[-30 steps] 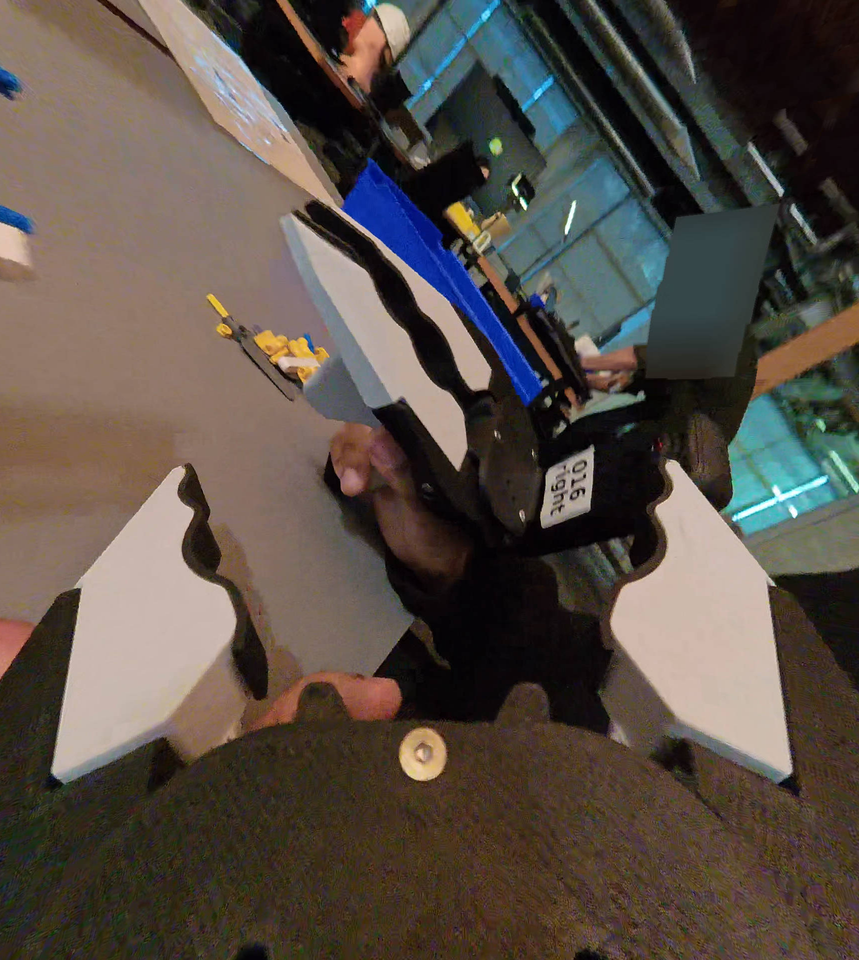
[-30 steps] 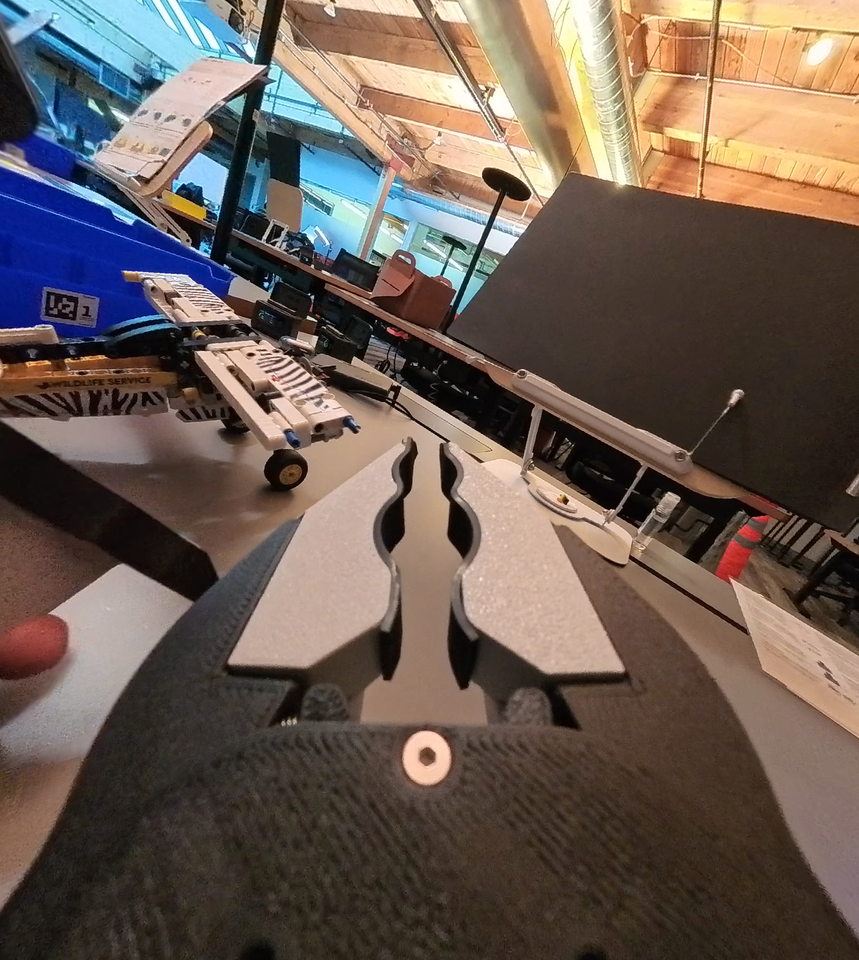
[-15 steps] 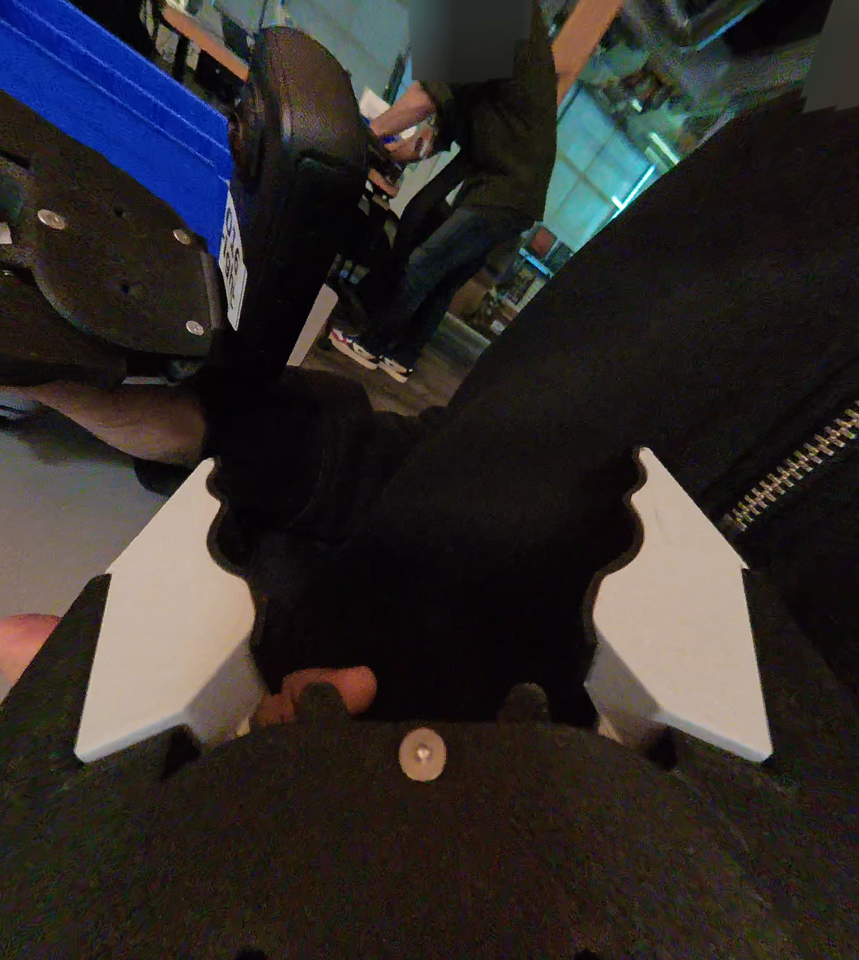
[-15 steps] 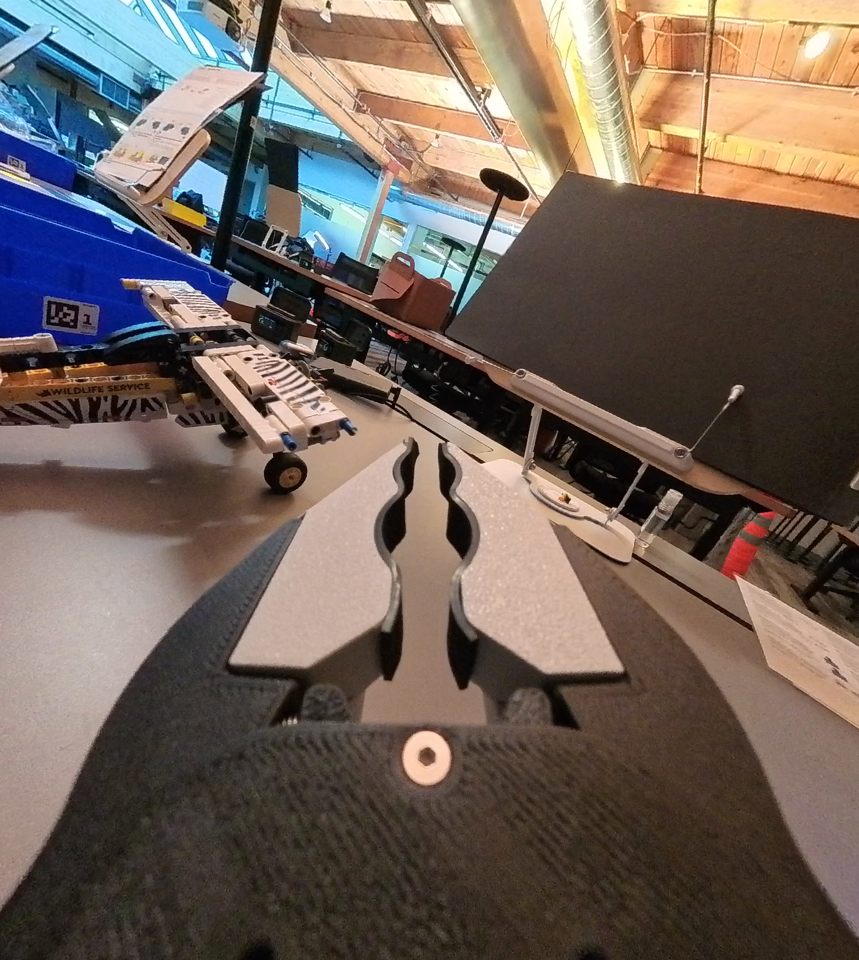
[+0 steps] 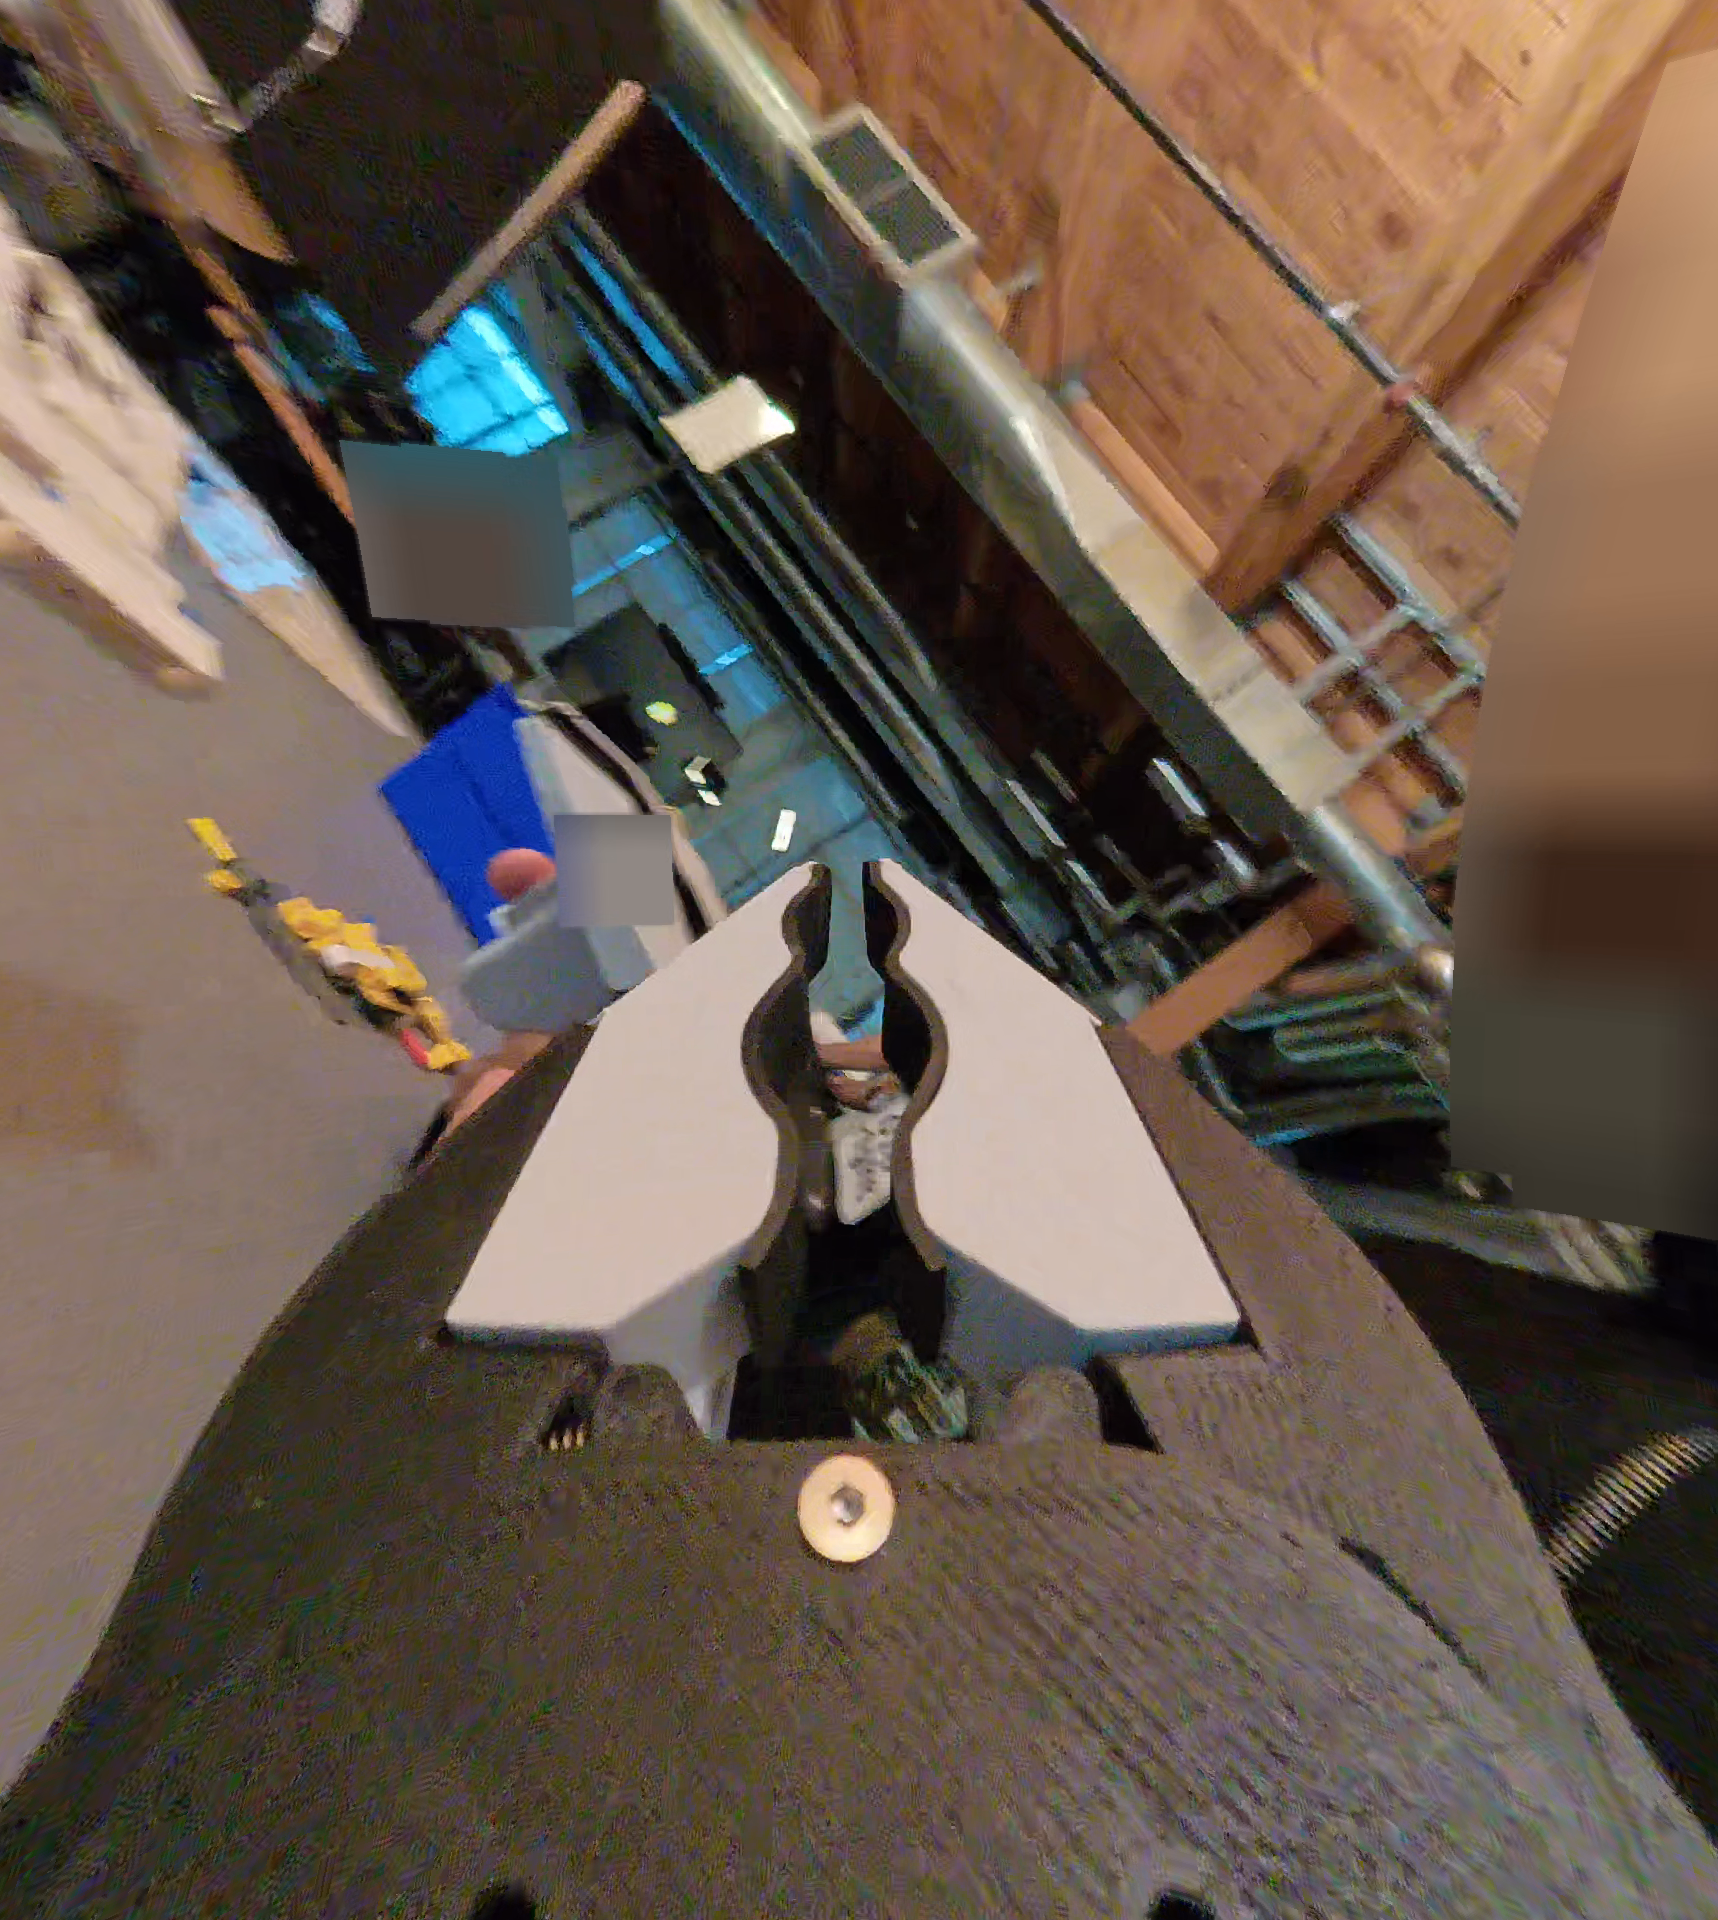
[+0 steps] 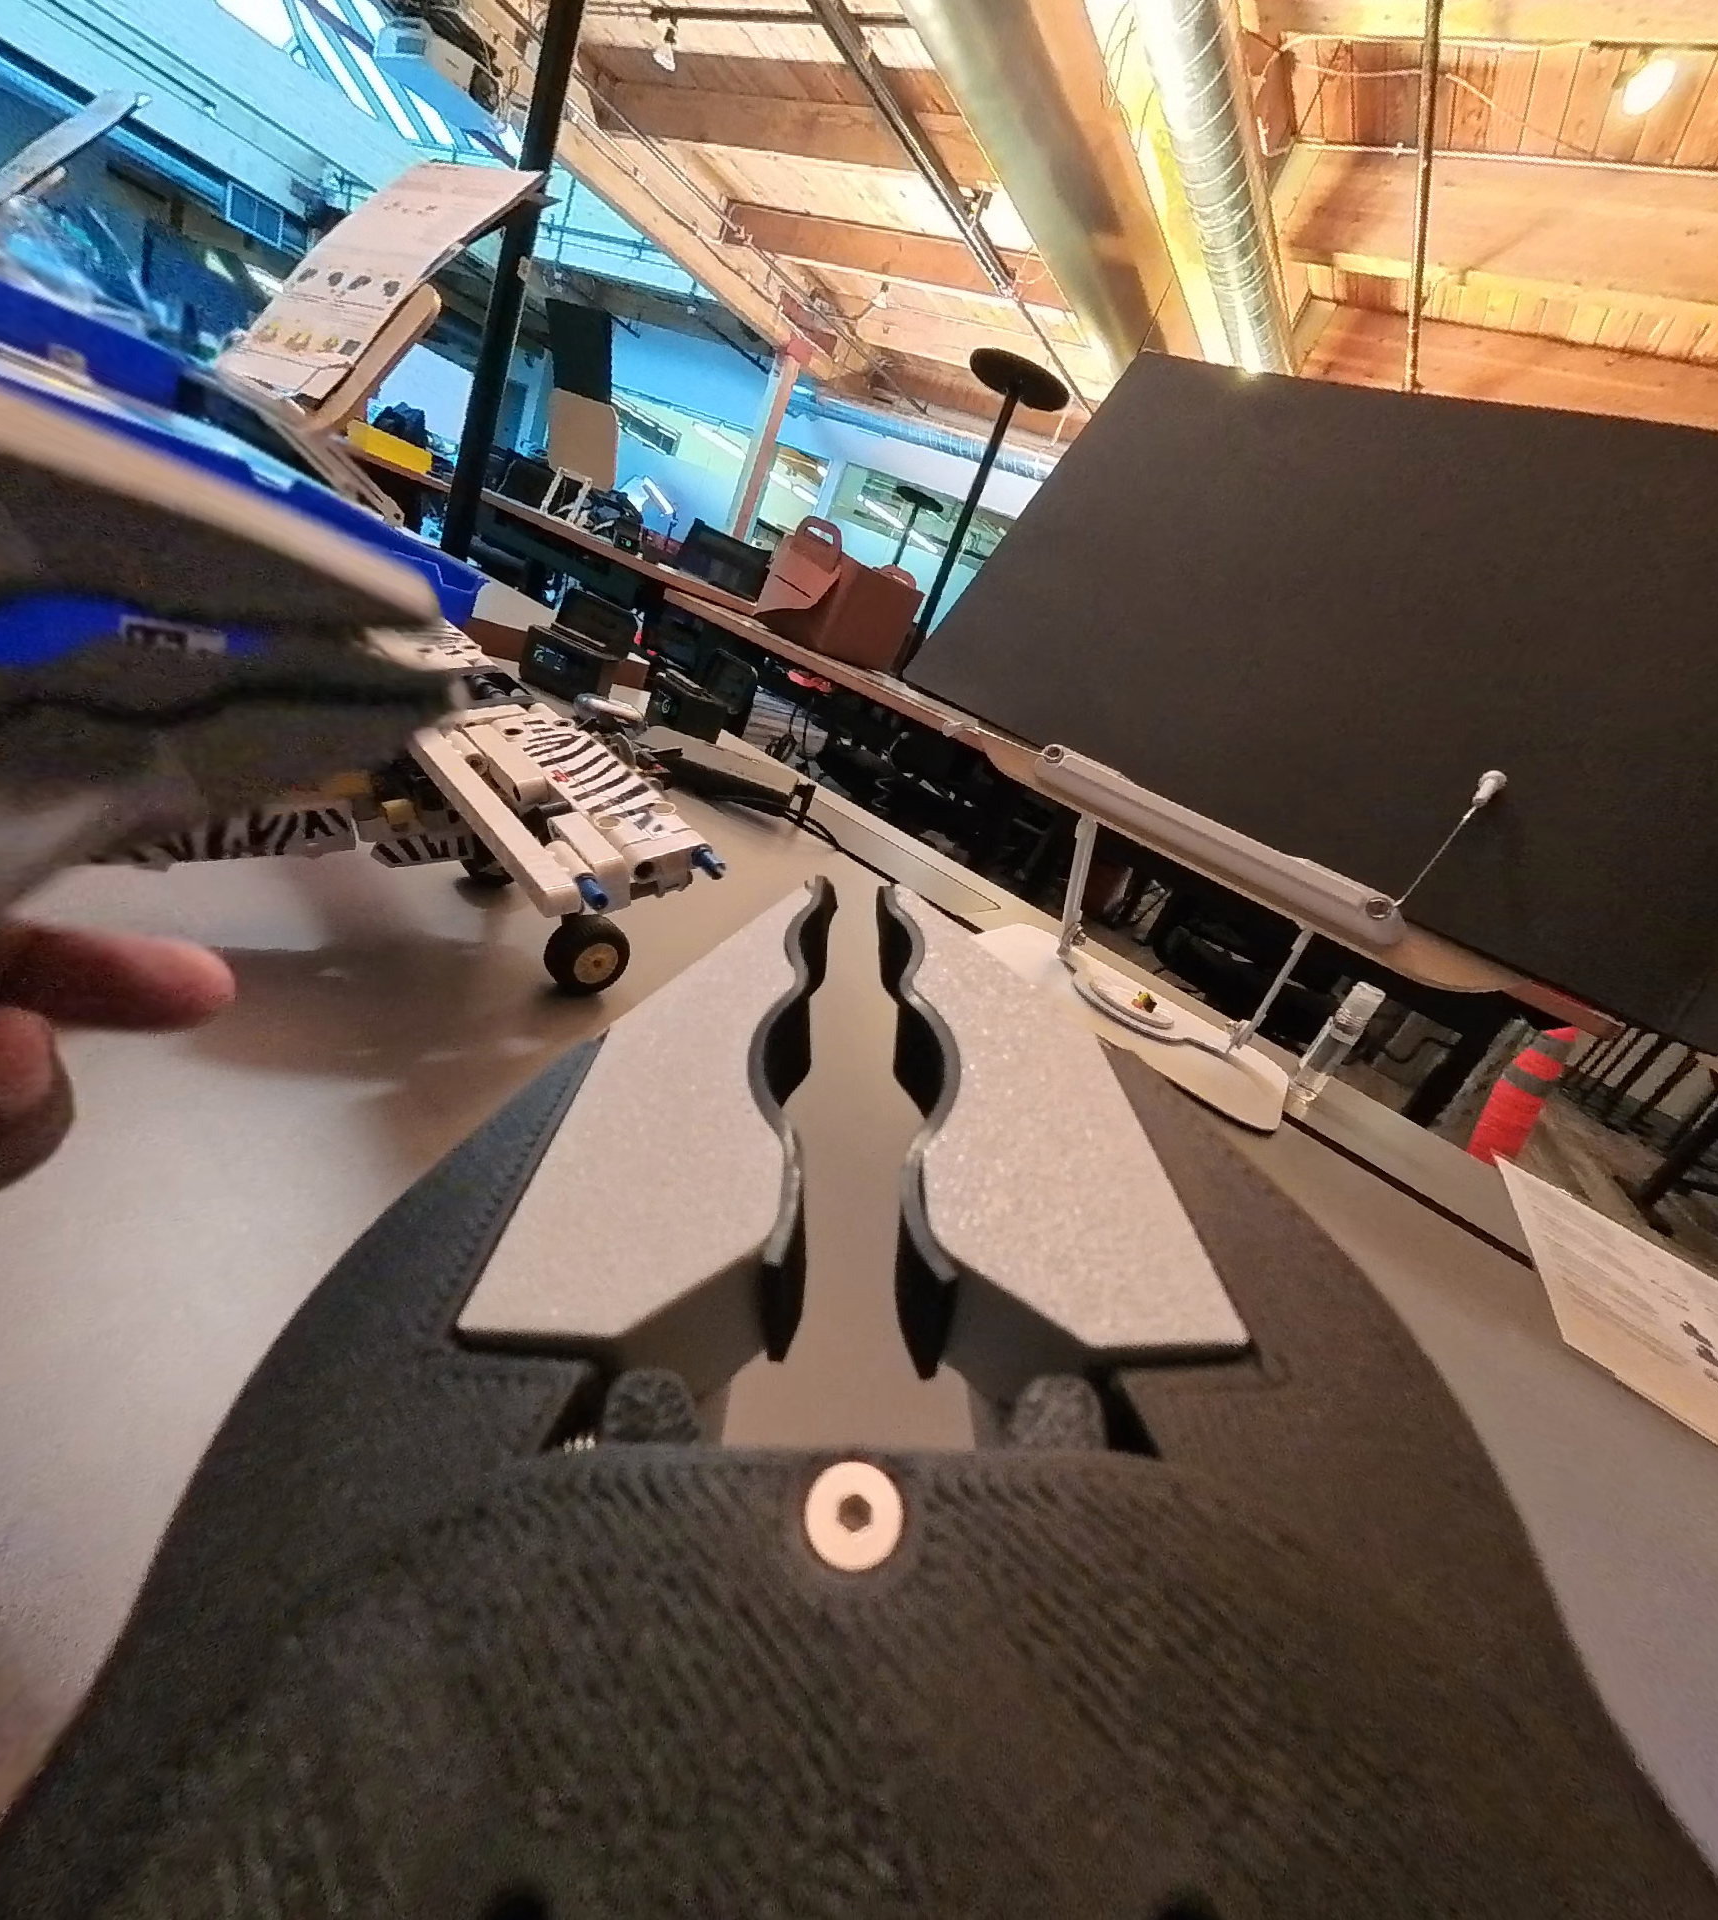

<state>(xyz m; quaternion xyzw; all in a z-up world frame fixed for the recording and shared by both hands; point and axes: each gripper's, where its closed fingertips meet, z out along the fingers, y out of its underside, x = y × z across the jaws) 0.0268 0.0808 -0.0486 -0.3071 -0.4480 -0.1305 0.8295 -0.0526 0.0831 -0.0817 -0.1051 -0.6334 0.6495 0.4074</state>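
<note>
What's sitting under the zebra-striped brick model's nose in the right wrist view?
Under the model a small black wheel with a yellow hub rests on the grey table. The model's left part is covered by a blurred gripper.

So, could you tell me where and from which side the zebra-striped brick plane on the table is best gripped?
Probably across the narrow striped fuselage of the plane, coming down from above. It stands on its small wheel with a wide flat wing jutting sideways, so a side approach would likely catch the wing.
</note>
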